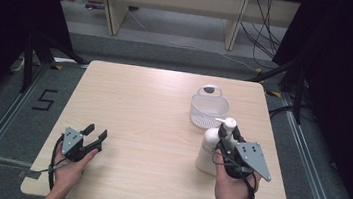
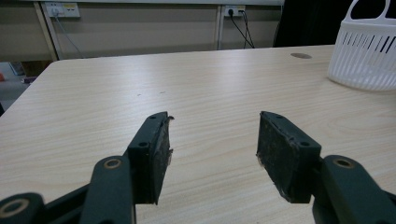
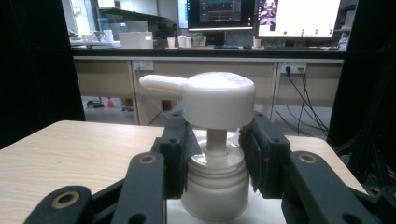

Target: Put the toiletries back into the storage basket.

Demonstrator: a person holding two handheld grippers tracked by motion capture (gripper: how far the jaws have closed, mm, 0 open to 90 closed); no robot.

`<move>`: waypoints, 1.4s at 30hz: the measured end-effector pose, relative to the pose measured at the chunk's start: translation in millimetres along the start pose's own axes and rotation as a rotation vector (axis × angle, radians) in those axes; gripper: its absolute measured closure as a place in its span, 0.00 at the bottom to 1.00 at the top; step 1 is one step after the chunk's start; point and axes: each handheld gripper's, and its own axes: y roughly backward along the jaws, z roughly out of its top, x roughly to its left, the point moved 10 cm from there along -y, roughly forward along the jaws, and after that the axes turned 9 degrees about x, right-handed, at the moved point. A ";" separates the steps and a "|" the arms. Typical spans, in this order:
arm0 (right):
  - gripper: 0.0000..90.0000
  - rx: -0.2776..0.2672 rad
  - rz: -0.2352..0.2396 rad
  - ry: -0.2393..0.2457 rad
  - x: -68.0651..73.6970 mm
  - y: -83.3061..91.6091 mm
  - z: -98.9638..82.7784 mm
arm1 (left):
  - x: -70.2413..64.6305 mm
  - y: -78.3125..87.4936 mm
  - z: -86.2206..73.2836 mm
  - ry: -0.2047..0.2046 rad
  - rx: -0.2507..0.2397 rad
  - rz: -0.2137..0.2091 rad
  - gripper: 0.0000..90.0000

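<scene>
Two containers stand on the worktop point(image 1: 152, 122): a white perforated basket point(image 1: 209, 108), contents indiscernible, and just before it a white pump bottle point(image 1: 211, 151). Right tongs point(image 3: 215, 156) clamp the bottle's neck collar. Left tongs point(image 2: 212, 142) gape, holding nothing.

A black "5" point(image 1: 45, 99) is marked on the grey floor point(image 1: 7, 110), left of the table point(image 1: 138, 110). The far monitors' point(image 3: 299, 17) screens are too small to read.

Upright white pump bottle point(image 1: 207, 153), gripper-clamped
</scene>
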 end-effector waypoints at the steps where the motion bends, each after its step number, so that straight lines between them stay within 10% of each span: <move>1: 0.70 -0.006 -0.003 0.006 -0.8 -0.7 0.9 | 0.0 0.0 0.0 0.000 0.000 0.000 0.48; 5: 0.60 -0.007 -0.010 0.013 -1.4 -0.1 5.4 | -0.4 -0.1 -0.3 -0.006 0.004 0.001 0.48; 42: 0.67 -0.072 0.014 0.049 4.8 -6.2 40.6 | -0.1 0.2 0.0 -0.001 -0.001 -0.001 0.48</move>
